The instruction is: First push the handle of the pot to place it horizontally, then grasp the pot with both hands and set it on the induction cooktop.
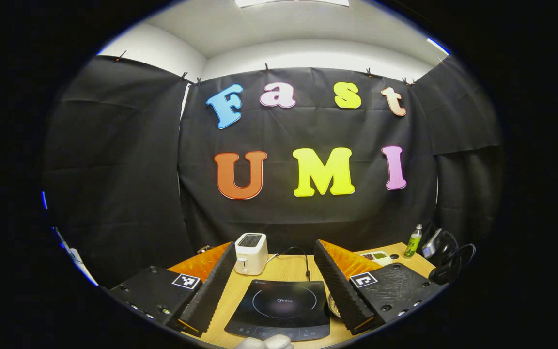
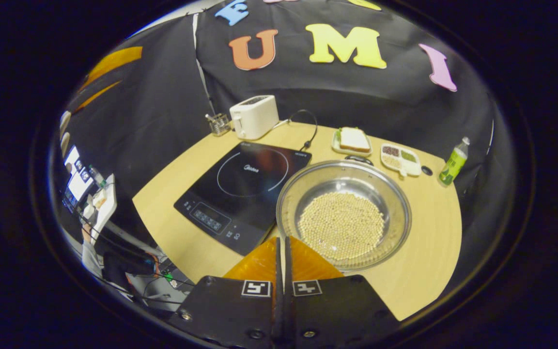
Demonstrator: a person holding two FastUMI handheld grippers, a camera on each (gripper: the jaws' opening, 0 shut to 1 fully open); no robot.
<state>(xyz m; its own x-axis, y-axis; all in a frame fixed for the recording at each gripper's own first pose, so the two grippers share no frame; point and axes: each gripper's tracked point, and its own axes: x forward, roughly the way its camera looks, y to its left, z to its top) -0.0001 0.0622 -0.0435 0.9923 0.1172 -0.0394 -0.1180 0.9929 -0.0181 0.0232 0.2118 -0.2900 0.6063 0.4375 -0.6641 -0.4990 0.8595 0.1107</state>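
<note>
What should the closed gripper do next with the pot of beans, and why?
Probably ease the right gripper forward to the pot. Its fingers are shut and sit at the pot's near rim, and the pot rests on the table beside the cooktop. I can't make out the near handle it should push.

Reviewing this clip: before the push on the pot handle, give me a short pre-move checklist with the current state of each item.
1. Cooktop surface bare, ready for the pot: ok.
2. Pot on the table beside the cooktop, upright, beans inside: ok.
3. Handle position: cannot tell; a dark piece shows at the pot's far rim, its angle unclear.
4. Right gripper fingers together, fit for pushing, near the pot's close rim: ok.
5. Left gripper open, above the cooktop, ready for the later two-handed grasp: ok.
6. Toaster, sandwich plate and bottle stand apart from the pot: ok.
</note>
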